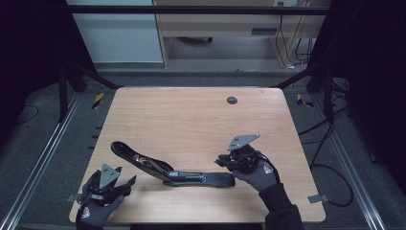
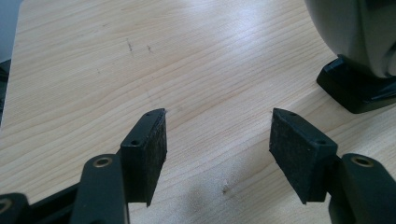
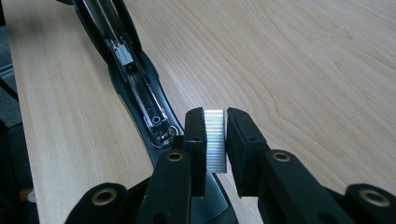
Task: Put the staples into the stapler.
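**Staple strip pinched and poised over the open stapler**

The right gripper (image 3: 215,140) has its jaws pressed onto a silvery strip of staples (image 3: 215,140), which stands on edge between the two black pads with its ribbed face toward the camera. Nothing else sits between those pads. Just beyond the strip, in the right gripper view, lies the stapler (image 3: 135,88), swung wide open, its long metal loading channel bare and facing up, its hinge end nearest the jaws. In the high view the right gripper (image 1: 225,160) hovers just above the stapler's (image 1: 172,172) flat base end, with the lifted black arm running off toward the table's left.

The left gripper (image 2: 217,144) has its jaws spread, with bare wood between the pads and nothing pinched. A dark foot of the stapler (image 2: 357,91) shows at the upper right of its view, near but not touched. In the high view this gripper (image 1: 117,184) rests low at the front left corner of the wooden table (image 1: 191,115), just beside the stapler's raised end.

The step in hand looks like reloading: the strip is carried and not yet seated. The next move probably calls for turning the strip so it lies along the channel, lowering it in legs down, and letting go only once it sits flat. The stapler may slide under that push, so the left gripper could well be needed to steady the body first.
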Motion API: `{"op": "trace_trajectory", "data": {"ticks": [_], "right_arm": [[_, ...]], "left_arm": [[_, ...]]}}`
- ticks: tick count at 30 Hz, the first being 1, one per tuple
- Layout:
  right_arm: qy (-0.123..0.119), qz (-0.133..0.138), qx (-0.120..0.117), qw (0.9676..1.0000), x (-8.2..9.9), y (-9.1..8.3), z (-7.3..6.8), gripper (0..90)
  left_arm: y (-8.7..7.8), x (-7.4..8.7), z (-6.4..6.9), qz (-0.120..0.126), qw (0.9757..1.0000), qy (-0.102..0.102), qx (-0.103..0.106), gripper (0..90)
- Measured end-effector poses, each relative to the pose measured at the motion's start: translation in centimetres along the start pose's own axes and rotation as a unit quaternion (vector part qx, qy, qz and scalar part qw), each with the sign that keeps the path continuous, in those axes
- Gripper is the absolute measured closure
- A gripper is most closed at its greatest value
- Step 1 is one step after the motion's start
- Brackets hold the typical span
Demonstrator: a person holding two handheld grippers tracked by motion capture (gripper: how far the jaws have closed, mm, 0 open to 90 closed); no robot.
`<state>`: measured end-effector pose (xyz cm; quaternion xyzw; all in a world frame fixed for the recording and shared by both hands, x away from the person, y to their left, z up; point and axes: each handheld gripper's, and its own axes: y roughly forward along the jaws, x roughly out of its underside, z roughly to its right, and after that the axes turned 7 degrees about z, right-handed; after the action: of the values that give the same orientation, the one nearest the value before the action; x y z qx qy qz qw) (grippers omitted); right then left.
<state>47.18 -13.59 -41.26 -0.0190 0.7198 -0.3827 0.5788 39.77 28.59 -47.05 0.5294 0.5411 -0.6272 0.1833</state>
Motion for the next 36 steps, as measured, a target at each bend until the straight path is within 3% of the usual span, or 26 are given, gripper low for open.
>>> {"op": "trace_trajectory", "data": {"ticks": [16,36], "right_arm": [[-0.030,0.004,-0.038,0.9988,-1.6,1.4,-0.4,78.5],[-0.056,0.000,-0.056,0.9968,-3.1,2.5,-1.0,78.5]], "left_arm": [[0.0,0.0,0.0,-0.001,1.0000,0.000,0.001,36.5],[0.0,0.0,0.0,-0.001,1.0000,0.001,0.001,36.6]]}}
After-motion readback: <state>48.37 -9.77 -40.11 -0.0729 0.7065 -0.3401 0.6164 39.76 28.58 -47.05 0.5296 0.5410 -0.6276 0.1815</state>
